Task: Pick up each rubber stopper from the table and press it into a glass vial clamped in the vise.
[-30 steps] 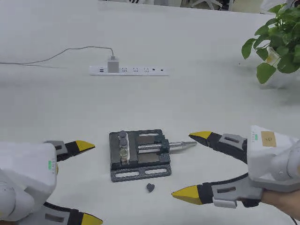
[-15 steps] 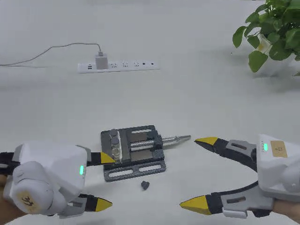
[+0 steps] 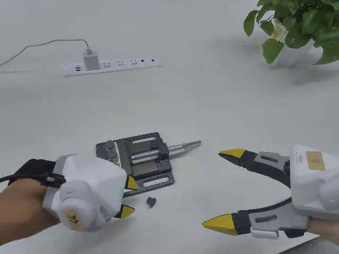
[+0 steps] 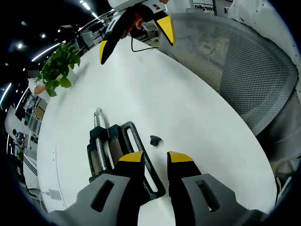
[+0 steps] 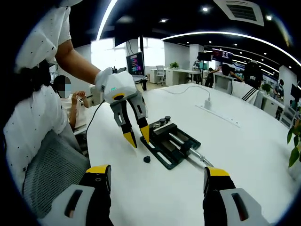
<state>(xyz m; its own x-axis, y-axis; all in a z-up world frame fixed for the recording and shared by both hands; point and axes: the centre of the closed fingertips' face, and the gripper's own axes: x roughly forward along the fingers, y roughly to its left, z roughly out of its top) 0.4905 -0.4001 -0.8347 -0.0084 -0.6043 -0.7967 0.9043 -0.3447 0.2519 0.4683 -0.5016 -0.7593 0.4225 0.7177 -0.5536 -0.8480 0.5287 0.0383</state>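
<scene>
A small dark rubber stopper (image 3: 151, 201) lies loose on the white table just in front of the black vise (image 3: 139, 165). Vials (image 3: 111, 151) with dark stoppers on top stand in a row at the vise's left end. My left gripper (image 3: 128, 197) hovers just left of the loose stopper, open with a narrow gap and nothing between its yellow tips. In the left gripper view the stopper (image 4: 155, 140) lies just beyond the left gripper (image 4: 155, 157). My right gripper (image 3: 225, 189) is wide open to the right of the vise. In the right gripper view, the stopper (image 5: 147, 159) sits below the left gripper (image 5: 136, 136).
A white power strip (image 3: 111, 66) with a plugged charger and cable lies at the back left. A potted plant (image 3: 296, 26) stands at the back right. The vise's screw handle (image 3: 185, 146) sticks out to the right. A mesh chair (image 4: 235, 61) is by the table edge.
My left gripper has moved right, toward the loose stopper, and its jaws have narrowed. The right gripper stays wide open. The head camera has shifted, so the whole scene sits further left.
</scene>
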